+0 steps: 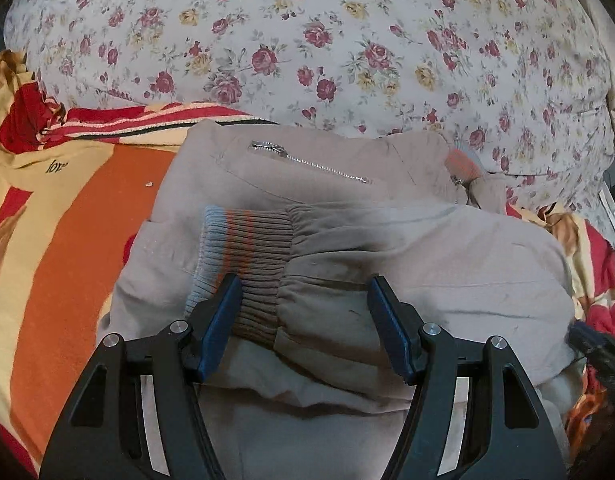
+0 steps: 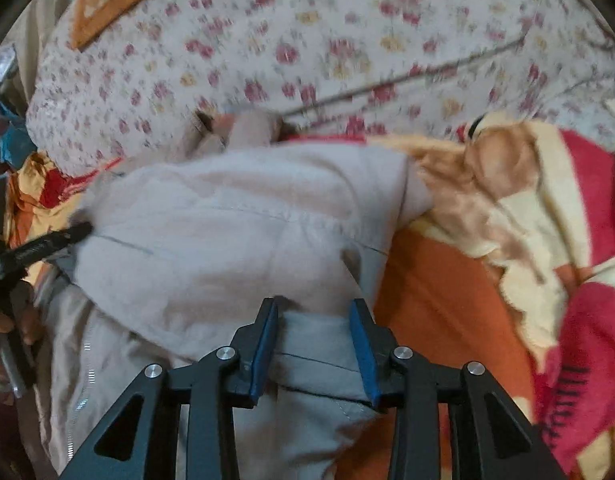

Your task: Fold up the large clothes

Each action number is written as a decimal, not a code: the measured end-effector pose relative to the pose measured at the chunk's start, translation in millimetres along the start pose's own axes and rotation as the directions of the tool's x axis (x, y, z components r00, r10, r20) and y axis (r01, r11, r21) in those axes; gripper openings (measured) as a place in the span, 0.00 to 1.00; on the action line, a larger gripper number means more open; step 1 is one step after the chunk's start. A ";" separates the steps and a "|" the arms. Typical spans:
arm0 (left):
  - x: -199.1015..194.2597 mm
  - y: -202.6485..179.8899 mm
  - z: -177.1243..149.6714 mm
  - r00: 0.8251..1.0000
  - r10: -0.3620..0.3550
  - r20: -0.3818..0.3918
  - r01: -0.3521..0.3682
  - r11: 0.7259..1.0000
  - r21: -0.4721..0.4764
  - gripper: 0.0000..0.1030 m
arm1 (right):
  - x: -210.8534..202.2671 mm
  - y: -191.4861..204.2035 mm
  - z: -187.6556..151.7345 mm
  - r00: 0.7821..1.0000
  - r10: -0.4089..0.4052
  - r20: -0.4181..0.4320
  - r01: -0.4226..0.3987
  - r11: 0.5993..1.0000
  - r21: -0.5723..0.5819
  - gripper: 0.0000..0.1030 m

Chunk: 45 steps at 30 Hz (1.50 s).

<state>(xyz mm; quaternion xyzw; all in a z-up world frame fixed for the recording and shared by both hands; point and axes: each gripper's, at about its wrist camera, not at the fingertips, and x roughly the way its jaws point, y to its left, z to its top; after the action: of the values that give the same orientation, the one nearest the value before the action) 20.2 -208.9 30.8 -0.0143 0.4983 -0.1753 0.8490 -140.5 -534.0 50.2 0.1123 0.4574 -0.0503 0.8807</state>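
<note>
A beige jacket (image 1: pixel 427 256) lies on an orange, red and yellow blanket (image 1: pixel 67 240). Its sleeve is folded across the body, with a ribbed cuff (image 1: pixel 247 256) striped grey and orange. A chest zipper (image 1: pixel 307 160) shows above it. My left gripper (image 1: pixel 305 300) is open, its jaws hovering over the cuff and sleeve. In the right wrist view the jacket (image 2: pixel 235 232) looks blurred. My right gripper (image 2: pixel 313 320) is open, its jaws on either side of a grey-beige fold of the jacket's edge (image 2: pixel 319 360).
A floral duvet (image 1: pixel 327 40) is heaped behind the jacket; it also fills the top of the right wrist view (image 2: pixel 327 48). The blanket bunches up at the right (image 2: pixel 547 220). The left gripper and the hand holding it show at the left edge (image 2: pixel 23 264).
</note>
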 end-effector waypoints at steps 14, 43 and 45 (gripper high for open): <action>-17.9 -2.3 -10.4 1.000 0.017 -0.016 -0.017 1.000 0.006 0.63 | 26.3 -9.9 -12.2 0.994 -0.046 -0.095 0.055 0.994 0.095 0.46; -119.9 75.6 -147.1 0.999 0.014 -0.052 -0.020 0.992 -0.121 0.64 | -54.9 -18.0 -64.1 1.000 0.013 -0.005 -0.012 0.985 0.174 0.35; -121.7 76.3 -149.5 0.999 0.009 -0.051 -0.016 0.992 -0.122 0.64 | -66.8 -15.2 -74.0 0.997 0.074 -0.008 -0.071 0.983 0.171 0.70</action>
<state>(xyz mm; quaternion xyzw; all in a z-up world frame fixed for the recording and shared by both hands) -139.2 -76.9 42.8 -0.0587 0.5294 -0.1395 0.8348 -240.7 -531.7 61.3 0.2043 0.4534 -0.0564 0.8657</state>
